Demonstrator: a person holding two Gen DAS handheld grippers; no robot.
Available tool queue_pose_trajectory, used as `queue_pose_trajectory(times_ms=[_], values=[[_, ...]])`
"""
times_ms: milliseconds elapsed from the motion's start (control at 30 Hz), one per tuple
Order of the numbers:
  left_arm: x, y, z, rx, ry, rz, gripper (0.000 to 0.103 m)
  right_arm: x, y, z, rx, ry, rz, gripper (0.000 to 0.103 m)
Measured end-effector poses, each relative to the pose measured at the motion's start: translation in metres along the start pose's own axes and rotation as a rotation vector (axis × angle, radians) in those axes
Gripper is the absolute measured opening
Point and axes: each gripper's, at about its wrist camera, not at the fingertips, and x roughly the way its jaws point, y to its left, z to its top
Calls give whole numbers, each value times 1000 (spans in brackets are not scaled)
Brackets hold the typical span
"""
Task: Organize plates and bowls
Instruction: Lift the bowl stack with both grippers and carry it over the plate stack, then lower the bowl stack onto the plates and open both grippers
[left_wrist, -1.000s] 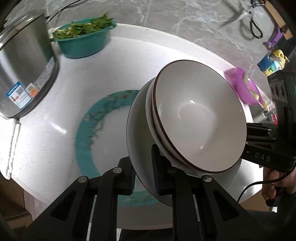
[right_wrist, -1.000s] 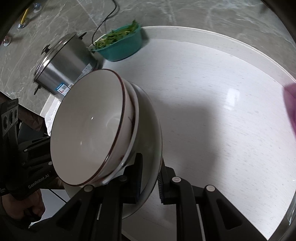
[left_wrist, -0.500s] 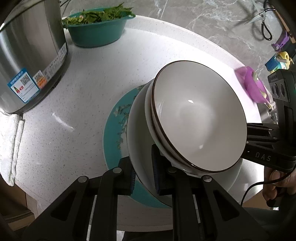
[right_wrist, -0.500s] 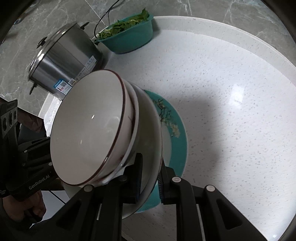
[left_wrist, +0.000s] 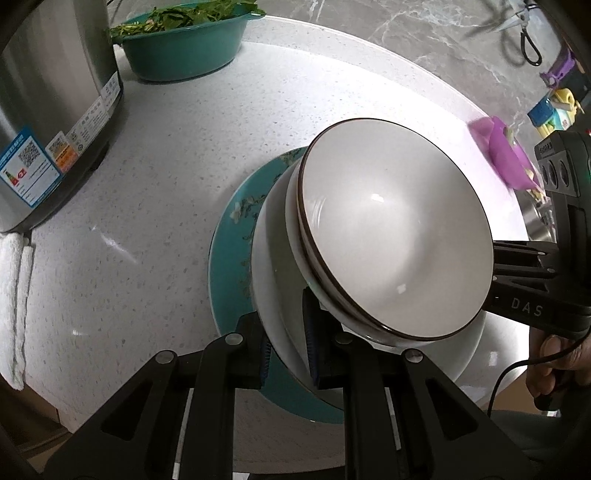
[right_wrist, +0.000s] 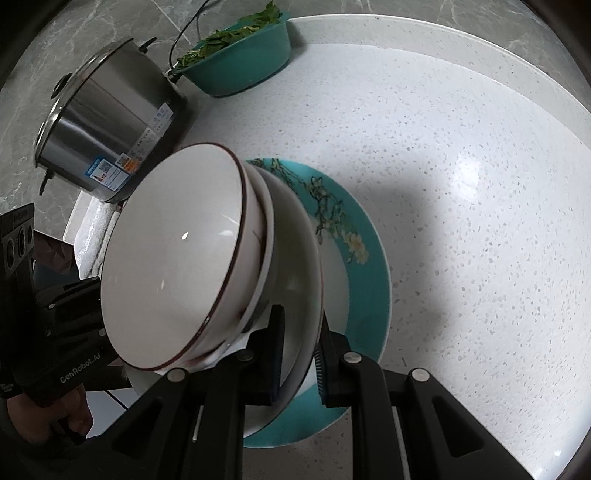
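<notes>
Two grippers were on the job at this point, one on each side of the same white ceramic plate (left_wrist: 280, 295). Your left gripper (left_wrist: 286, 347) had its jaws pinched shut on the plate's near-left rim, and your right gripper (right_wrist: 299, 354) was clamped on the opposite edge, so you had the whole load carried between them.

On that plate sat two nested white bowls with thin brown rims (left_wrist: 391, 229), the upper one (right_wrist: 173, 258) empty. The stack looked tilted in both wrist views, though the fisheye makes it hard to say how much.

Right underneath was the round teal plate with a flower pattern (right_wrist: 354, 236), lying flat on the white speckled round table (right_wrist: 461, 166). I couldn't tell if the white plate was touching it yet or just hovering close above.

My read is that you were mid-placement, stacking the white plate and bowls onto the teal one. The next move probably called for levelling the stack, centring it over the teal plate, lowering both sides evenly, then opening both jaws together so the bowls don't slide. The steel cooker (left_wrist: 40, 110) and the teal tub of greens (left_wrist: 184, 48) sat well clear at far left.
</notes>
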Motion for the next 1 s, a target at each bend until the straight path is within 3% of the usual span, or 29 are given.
queue_pose_trajectory(times_ms=[333,600,700,733,767,800,867,900,1000], values=[[5,-4,3,43,-19,12,14,1,-1,-3,2,-22,-5,17],[-14,-3,-6,53,-61,20,19,-12,3,-12,28,-79,-36,26],[-27,0,-10,52,-71,28,36,-25,0,-19,56,-104,-54,42],[-32,1,-12,52,-77,32,47,-30,-2,-23,64,-114,-58,51],[-41,3,-15,54,-87,44,51,-36,-3,-27,75,-129,-57,58],[-47,4,-16,57,-98,47,53,-43,-5,-30,86,-140,-62,61],[-66,4,-18,60,-143,59,66,-56,-6,-36,101,-162,-77,63],[-73,2,-18,61,-165,73,69,-64,-6,-39,107,-173,-82,64],[-95,-6,-18,59,-229,113,74,-87,-1,-44,113,-210,-121,80]])
